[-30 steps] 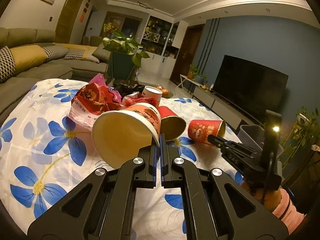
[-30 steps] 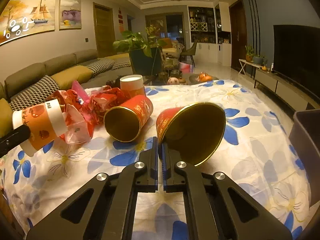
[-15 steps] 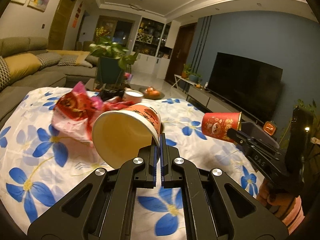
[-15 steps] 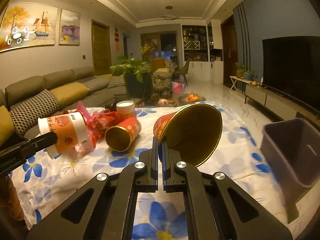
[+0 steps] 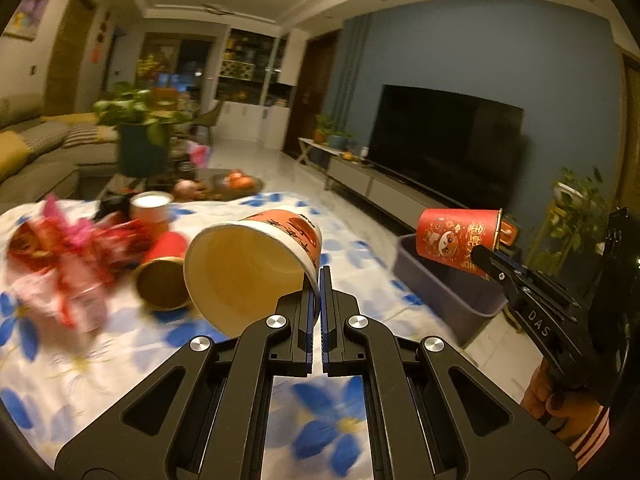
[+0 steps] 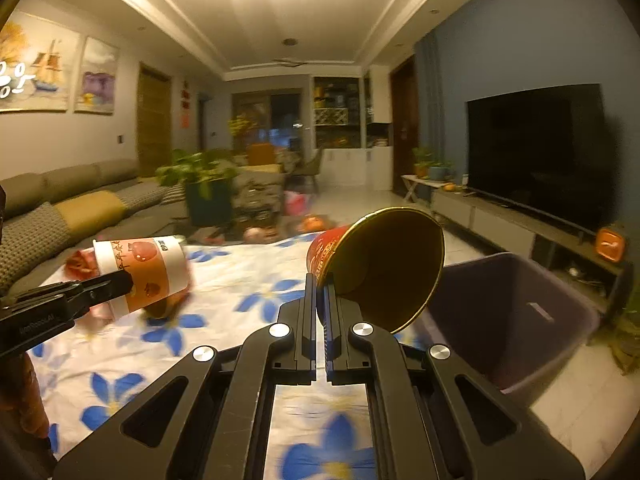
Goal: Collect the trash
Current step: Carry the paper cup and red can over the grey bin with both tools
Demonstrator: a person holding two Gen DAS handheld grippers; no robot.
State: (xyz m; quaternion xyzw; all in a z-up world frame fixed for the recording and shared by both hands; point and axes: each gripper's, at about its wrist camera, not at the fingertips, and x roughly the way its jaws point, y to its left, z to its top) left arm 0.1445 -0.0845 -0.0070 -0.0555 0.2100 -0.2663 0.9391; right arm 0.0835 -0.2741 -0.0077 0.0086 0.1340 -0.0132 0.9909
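My left gripper [image 5: 319, 280] is shut on the rim of an orange-and-white paper cup [image 5: 256, 264], held tilted above the floral tablecloth [image 5: 120, 344]. My right gripper [image 6: 320, 282] is shut on the rim of a red cup with a gold inside [image 6: 384, 268], held at the table's right edge beside a grey-purple bin [image 6: 508, 312]. The left wrist view shows that red cup [image 5: 456, 240] in the air over the bin [image 5: 448, 292], in the right gripper [image 5: 486, 258]. The right wrist view shows the left gripper [image 6: 122, 282] with the orange cup [image 6: 144, 272].
On the table lie another red cup on its side [image 5: 162, 276], an upright cup [image 5: 150, 208] and crumpled red wrappers [image 5: 60, 256]. The bin stands on the floor by the table's right side. A TV unit [image 5: 400, 196], a potted plant [image 5: 140, 148] and a sofa [image 6: 60, 216] surround it.
Both grippers have risen and swung right with their cups. The red cup went from above the table to over the bin. The orange cup follows it away from the trash pile.
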